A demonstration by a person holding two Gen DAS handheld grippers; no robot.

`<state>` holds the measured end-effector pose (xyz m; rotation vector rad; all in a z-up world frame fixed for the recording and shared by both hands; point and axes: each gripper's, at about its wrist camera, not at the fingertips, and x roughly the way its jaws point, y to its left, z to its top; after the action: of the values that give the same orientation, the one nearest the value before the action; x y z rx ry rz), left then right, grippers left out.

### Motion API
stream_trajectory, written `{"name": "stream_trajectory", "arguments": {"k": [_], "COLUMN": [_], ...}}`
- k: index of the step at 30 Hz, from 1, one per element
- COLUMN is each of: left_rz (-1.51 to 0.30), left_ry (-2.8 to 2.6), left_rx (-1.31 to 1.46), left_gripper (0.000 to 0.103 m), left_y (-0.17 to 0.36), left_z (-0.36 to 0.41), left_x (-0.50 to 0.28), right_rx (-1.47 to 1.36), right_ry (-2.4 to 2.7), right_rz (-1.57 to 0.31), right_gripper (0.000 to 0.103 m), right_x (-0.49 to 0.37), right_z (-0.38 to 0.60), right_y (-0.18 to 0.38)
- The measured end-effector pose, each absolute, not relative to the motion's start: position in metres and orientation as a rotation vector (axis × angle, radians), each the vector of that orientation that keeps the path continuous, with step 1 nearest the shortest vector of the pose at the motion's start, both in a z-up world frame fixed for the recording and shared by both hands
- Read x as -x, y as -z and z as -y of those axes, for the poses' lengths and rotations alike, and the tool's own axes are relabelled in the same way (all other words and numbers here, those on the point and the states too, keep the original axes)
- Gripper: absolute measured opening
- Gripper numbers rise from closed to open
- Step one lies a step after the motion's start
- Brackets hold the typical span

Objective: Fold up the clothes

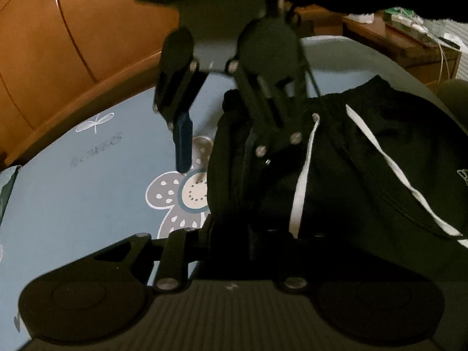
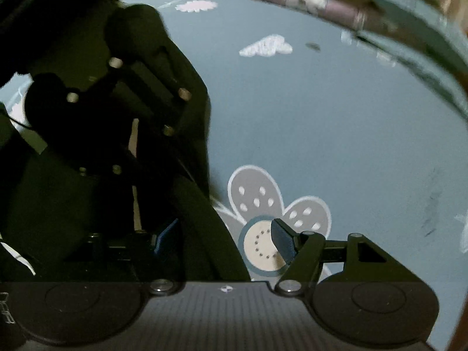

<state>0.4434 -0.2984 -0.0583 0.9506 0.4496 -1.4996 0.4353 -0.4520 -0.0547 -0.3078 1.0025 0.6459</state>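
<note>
While your left claw pinches the edge of the black shorts on the flowered bed sheet, your right claw stands open, holding nothing.

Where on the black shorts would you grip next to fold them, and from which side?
Grip the free side edge of the black shorts, beside the flower print on the blue sheet, coming down from above on that side. The edge lies bunched and raised off the sheet, so the tongs could likely pinch it.

Bare bedsheet beside black garment
</note>
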Motion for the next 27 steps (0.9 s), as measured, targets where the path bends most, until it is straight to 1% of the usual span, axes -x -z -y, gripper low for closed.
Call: {"name": "stream_trajectory", "arguments": {"k": [2,3,4,5,7,11,16,24,27], "left_rz": [-0.450,-0.447,-0.452,-0.455,-0.448,-0.428,-0.473,-0.541,-0.561], "left_ry": [1.500,1.495,1.489,1.483,1.466,1.400,1.344,1.282,1.249], "left_rx": [-0.948,-0.946,-0.943,-0.940,-0.932,-0.968,-0.998,-1.072,-1.119], "left_gripper": [0.019,0.019,0.021,0.026,0.027,0.041,0.041,0.043,0.043], "left_y": [0.058,0.059,0.059,0.058,0.058,0.060,0.064,0.071,0.075], "left_z": [0.296,0.295,0.295,0.294,0.290,0.280,0.264,0.234,0.224], "left_x": [-0.443,-0.444,-0.446,-0.447,-0.450,-0.458,-0.472,-0.482,-0.484], "right_rx": [0.255,0.235,0.250,0.265,0.294,0.362,0.482,0.636,0.645], "right_ry": [-0.678,-0.691,-0.687,-0.682,-0.660,-0.602,-0.586,-0.575,-0.570], "right_rz": [-1.024,-1.032,-1.028,-1.024,-1.003,-0.938,-0.867,-0.815,-0.813], "right_gripper": [0.061,0.049,0.026,0.018,0.014,0.012,0.011,0.009,0.008], "right_x": [-0.436,-0.436,-0.432,-0.429,-0.422,-0.406,-0.378,-0.338,-0.328], "right_z": [0.454,0.454,0.453,0.451,0.449,0.443,0.421,0.383,0.378], "right_y": [0.061,0.064,0.065,0.066,0.064,0.047,0.025,0.002,-0.007]}}
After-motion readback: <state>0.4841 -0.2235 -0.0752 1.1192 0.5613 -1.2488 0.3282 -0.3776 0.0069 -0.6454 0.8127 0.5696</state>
